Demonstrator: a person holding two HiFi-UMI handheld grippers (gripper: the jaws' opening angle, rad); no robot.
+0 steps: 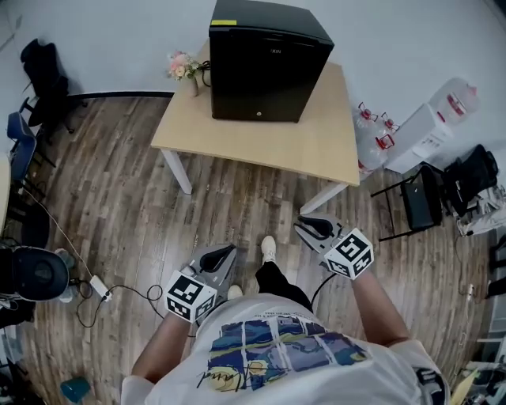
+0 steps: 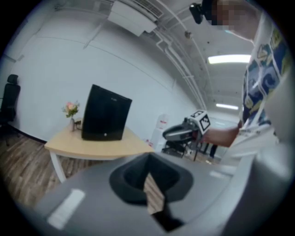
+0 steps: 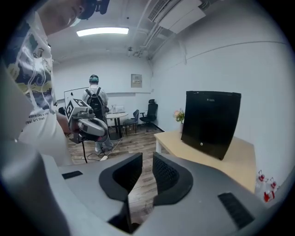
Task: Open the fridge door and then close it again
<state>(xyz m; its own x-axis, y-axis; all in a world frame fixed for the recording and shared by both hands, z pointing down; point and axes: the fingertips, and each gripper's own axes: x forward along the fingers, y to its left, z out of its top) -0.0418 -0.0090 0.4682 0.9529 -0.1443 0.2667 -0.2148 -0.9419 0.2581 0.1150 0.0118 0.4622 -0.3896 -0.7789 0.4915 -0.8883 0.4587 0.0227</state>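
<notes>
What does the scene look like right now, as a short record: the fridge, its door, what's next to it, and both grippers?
fridge: black mini fridge towards the far side of the wooden table
door: door shut, facing the person
beside fridge: vase of flowers, at its left in the head view
left gripper: left gripper jaws together, empty, short of the table
right gripper: right gripper jaws slightly apart, empty, short of the table
task stage: not begun, fridge untouched
</notes>
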